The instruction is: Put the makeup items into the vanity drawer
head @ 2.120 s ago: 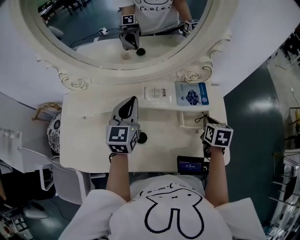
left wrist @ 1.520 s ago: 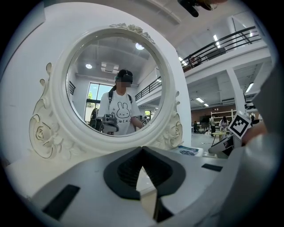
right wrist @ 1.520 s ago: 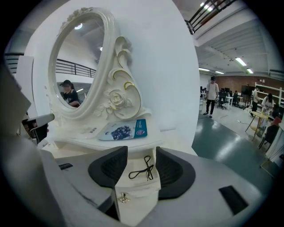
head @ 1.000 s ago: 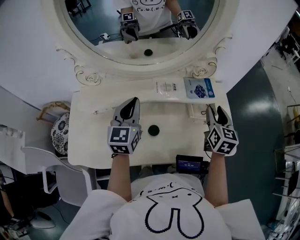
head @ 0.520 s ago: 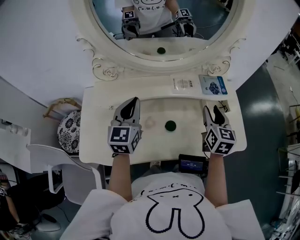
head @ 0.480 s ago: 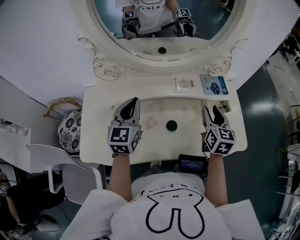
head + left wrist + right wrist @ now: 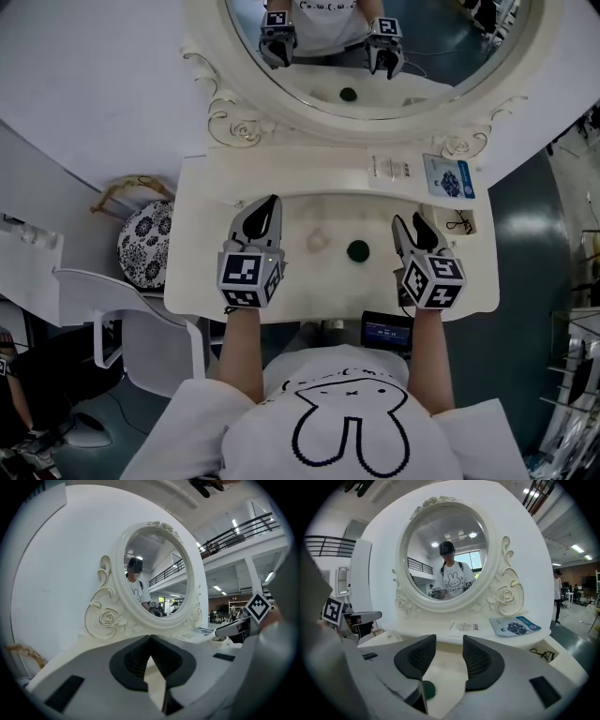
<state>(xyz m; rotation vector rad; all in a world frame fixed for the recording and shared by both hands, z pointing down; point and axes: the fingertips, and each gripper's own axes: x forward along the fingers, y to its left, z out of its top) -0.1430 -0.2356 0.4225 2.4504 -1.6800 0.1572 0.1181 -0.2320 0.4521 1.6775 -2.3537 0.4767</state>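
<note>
Shifted in from beside the small drawer two seconds back to open tabletop: right gripper (image 7: pixel 409 217), now over the right part of the tabletop (image 7: pixel 281 286), jaws well apart with a clear gap and nothing between them. Closest to the body, at the tabletop's front edge, a small dark device with a lit screen (image 7: pixel 386 331). Over the left part, about level with the right one, left gripper (image 7: pixel 271 202), jaw tips pressed together and holding nothing. Between the two grippers, nearer the right one, a dark green round makeup item (image 7: pixel 357 250), lying flat on the tabletop and touched by neither. Farther back at the right, the small open drawer (image 7: pixel 472 225), with a black cord (image 7: pixel 456 223) lying in it. On the raised shelf behind, a white packet (image 7: pixel 394 169) and, just to its right, a blue sheet-mask packet (image 7: pixel 448 176), both flat and outside the drawer. Beyond those, an oval mirror (image 7: pixel 375 56) in a carved white frame, reflecting both grippers and the person's shirt. Off the tabletop's left side, down on the floor, a patterned stool (image 7: pixel 145 246).
</note>
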